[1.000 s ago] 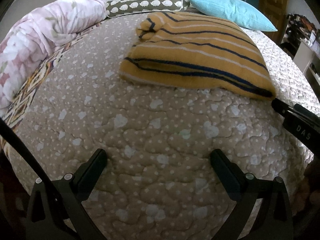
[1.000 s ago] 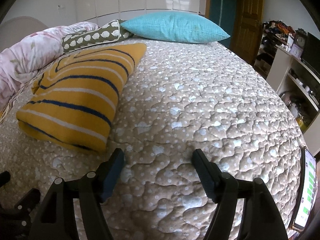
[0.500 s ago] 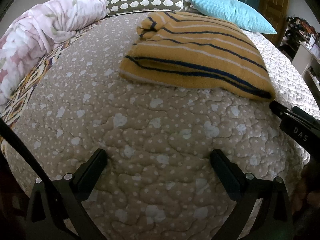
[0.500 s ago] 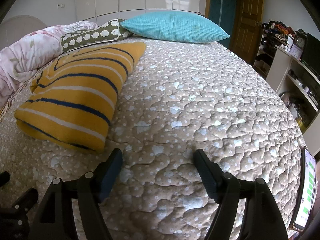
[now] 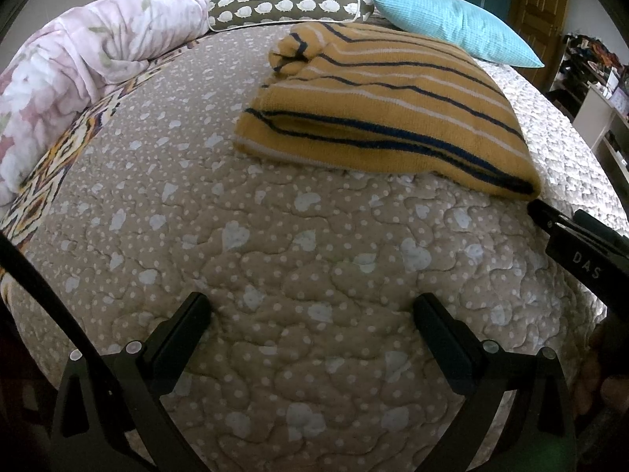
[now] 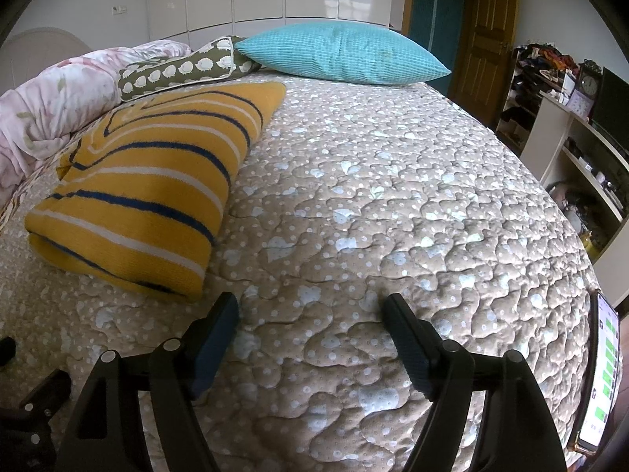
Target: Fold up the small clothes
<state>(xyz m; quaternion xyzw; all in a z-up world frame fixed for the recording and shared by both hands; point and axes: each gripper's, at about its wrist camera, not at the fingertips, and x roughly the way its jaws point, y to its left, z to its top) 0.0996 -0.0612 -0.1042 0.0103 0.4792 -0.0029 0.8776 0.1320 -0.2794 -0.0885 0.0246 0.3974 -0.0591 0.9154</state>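
Folded sweater (image 5: 385, 118), thick mustard knit with navy and white stripes, lies on the quilted, dotted beige bed (image 5: 275, 259), ahead of both grippers. Left gripper (image 5: 312, 314) and right gripper (image 6: 310, 310) spread wide, nothing between. Beyond: teal ribbed pillow (image 6: 342, 55), floral duvet (image 5: 90, 51); phone (image 6: 603, 369) at the bed's right edge.
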